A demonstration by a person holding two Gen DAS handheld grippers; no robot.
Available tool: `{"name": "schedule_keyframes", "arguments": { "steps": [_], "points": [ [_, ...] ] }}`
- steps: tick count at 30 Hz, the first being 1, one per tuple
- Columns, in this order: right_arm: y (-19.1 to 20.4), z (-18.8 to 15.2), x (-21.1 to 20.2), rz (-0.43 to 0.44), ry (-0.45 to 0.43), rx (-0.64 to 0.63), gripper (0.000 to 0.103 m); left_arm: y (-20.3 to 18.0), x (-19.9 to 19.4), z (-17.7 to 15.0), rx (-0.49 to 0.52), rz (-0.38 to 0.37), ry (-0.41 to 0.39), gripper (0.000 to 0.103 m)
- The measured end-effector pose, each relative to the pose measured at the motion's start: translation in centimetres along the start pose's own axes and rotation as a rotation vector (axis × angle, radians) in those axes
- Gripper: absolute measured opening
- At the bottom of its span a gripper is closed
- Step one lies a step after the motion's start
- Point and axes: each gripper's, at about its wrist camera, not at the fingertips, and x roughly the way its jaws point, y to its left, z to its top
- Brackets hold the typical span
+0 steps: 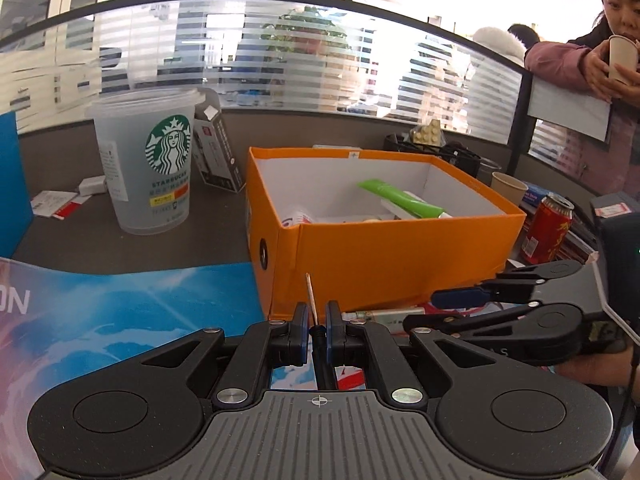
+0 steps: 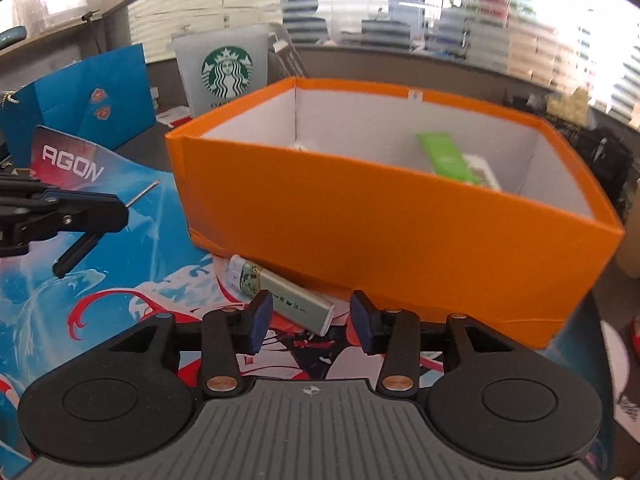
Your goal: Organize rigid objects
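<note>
The orange box (image 2: pixel 392 216) stands on the printed mat (image 2: pixel 120 288), with a green tube (image 2: pixel 444 152) already inside; it looks like the place for loose items. A grey-green lighter (image 2: pixel 280 298) lies on the mat against the box's near wall, its near end just beyond and between the right gripper's (image 2: pixel 310 322) parted jaws. To grip well, ease forward until the pads straddle its body, then close squarely. The left gripper (image 1: pixel 318 330), off to the left, is clamped on a thin screwdriver (image 1: pixel 312 300).
</note>
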Motion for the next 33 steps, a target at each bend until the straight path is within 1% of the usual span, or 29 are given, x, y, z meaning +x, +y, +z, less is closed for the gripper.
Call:
{"name": "schedule_keyframes", "arguments": {
  "steps": [4,6,7,8,9,12,16,18,20,23,25,27,29,31,33],
  "points": [
    [0.2,-0.4,0.3,0.042,0.018,0.008,0.040,0.2,0.3,-0.1,-0.004,-0.001,0.007,0.006],
    [1.0,-0.6,-0.1,0.064,0.036,-0.022,0.034,0.4,0.5,-0.2,-0.009,0.003,0.012,0.006],
    [1.5,-0.7,-0.3,0.077,0.050,-0.043,0.029,0.5,0.6,-0.3,-0.011,0.004,0.015,0.006],
    [1.9,-0.7,-0.3,0.079,0.062,-0.062,0.028,0.6,0.7,-0.4,-0.014,0.005,0.019,0.006],
    [2.2,-0.7,-0.3,0.080,0.069,-0.078,0.028,0.7,0.8,-0.5,-0.018,0.006,0.021,0.006],
    [2.4,-0.2,0.3,0.080,0.051,-0.090,0.028,0.9,1.0,-0.8,-0.030,0.006,0.029,0.006],
    [2.4,0.4,1.8,0.114,0.055,-0.108,0.028,0.9,1.2,-1.0,-0.037,0.005,0.038,0.006],
    [2.6,0.7,2.3,0.107,0.058,-0.133,0.031,0.9,1.1,-1.1,-0.038,0.007,0.040,0.006],
    [2.6,0.9,2.5,0.087,0.048,-0.145,0.046,1.0,1.1,-1.2,-0.038,0.011,0.038,0.006],
    [2.5,1.1,3.1,0.124,0.043,-0.136,0.047,1.3,1.2,-1.3,-0.045,0.017,0.041,0.006],
    [3.0,1.0,3.5,0.126,0.047,-0.161,0.048,1.6,1.3,-1.3,-0.053,0.019,0.044,0.006],
    [3.6,1.0,3.3,0.121,0.053,-0.172,0.045,1.8,1.3,-1.4,-0.059,0.023,0.047,0.006],
    [4.3,1.1,2.7,0.109,0.102,-0.163,0.032,2.2,1.4,-1.5,-0.063,0.028,0.050,0.006],
    [5.5,1.0,2.0,0.114,0.148,-0.202,0.022,2.5,1.3,-1.7,-0.062,0.036,0.051,0.006],
    [6.4,0.9,1.8,0.105,0.140,-0.242,0.022,2.7,1.4,-1.8,-0.068,0.042,0.055,0.006]
  ]
}}
